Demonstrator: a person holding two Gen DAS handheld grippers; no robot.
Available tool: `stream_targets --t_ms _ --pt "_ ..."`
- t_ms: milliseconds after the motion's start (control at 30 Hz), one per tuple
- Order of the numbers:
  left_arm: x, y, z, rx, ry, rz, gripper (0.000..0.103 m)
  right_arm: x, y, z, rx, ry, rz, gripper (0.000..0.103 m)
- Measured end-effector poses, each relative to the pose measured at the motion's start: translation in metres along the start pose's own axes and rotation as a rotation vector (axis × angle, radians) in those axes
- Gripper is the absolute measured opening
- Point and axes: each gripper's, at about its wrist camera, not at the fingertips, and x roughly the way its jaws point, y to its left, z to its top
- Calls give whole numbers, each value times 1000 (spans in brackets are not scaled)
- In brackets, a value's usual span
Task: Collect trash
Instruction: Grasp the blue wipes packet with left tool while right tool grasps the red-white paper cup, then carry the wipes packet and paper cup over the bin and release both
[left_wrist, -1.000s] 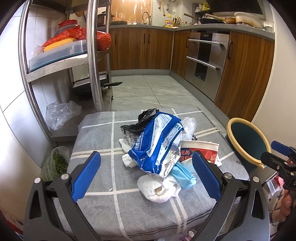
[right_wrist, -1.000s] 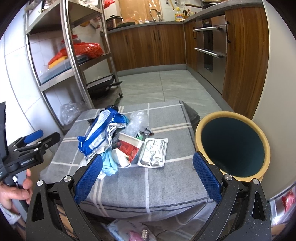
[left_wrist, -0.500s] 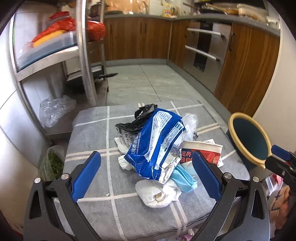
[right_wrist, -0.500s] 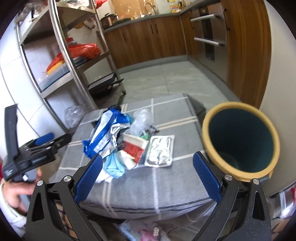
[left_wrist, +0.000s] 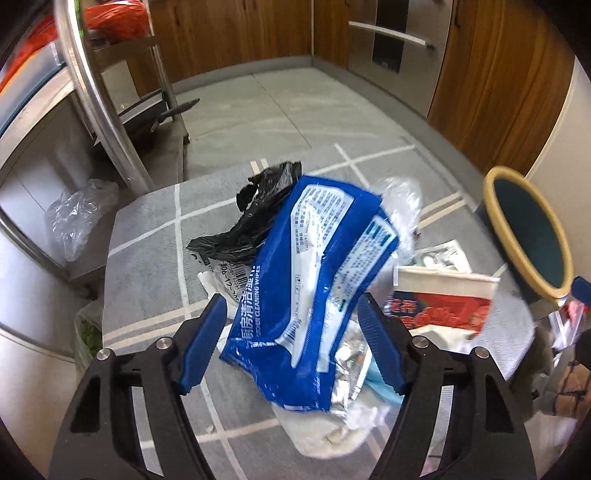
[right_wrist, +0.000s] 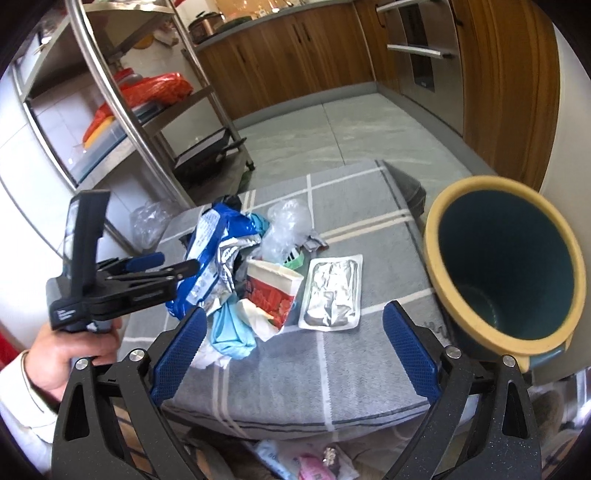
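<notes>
A pile of trash lies on a grey checked cloth (left_wrist: 147, 229): a blue wipes packet (left_wrist: 314, 280), a black plastic bag (left_wrist: 255, 221), a red and white carton (left_wrist: 439, 302), white tissue (left_wrist: 321, 432) and a clear plastic bag (left_wrist: 402, 199). My left gripper (left_wrist: 291, 343) is open, its blue pads on either side of the packet's near end. In the right wrist view the packet (right_wrist: 210, 251) sits beside the carton (right_wrist: 269, 291), a silver foil pouch (right_wrist: 332, 291) and a light blue mask (right_wrist: 232, 328). My right gripper (right_wrist: 291, 350) is open and empty above the cloth's front edge.
A teal bin with a yellow rim (right_wrist: 506, 266) stands right of the cloth (right_wrist: 354, 354); it shows in the left wrist view too (left_wrist: 524, 229). A steel shelf rack (right_wrist: 140, 92) stands at the left. Wooden cabinets (left_wrist: 498, 74) line the back. More wrappers (right_wrist: 303, 461) lie below the front edge.
My left gripper has moved forward and down onto the pile, and its jaws have narrowed around the blue packet. My right gripper has closed somewhat and stays near the front edge.
</notes>
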Motion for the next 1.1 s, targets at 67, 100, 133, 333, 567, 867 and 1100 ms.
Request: stream_targets --t_ms 67,100,133,333,567,867,1100 --pt "12 0 1 2 43 3 53 6 0 -1 8 11 16 94" --pt "18 1 2 -6 55 -6 43 8 0 -2 11 16 24 93" --pt "20 2 1 -12 60 -12 34 12 1 -3 14 22 32 90" --pt "18 11 0 -44 50 -19 16 37 -3 -1 47 57 76 71" --pt "-3 17 -1 -80 -10 -50 7 61 -12 3 98 81 138 62" --pt "-31 21 -2 -129 -53 -140 6 87 -8 3 105 134 193 23" --pt "-56 23 6 -170 -96 -196 6 73 -3 5 93 116 231 12"
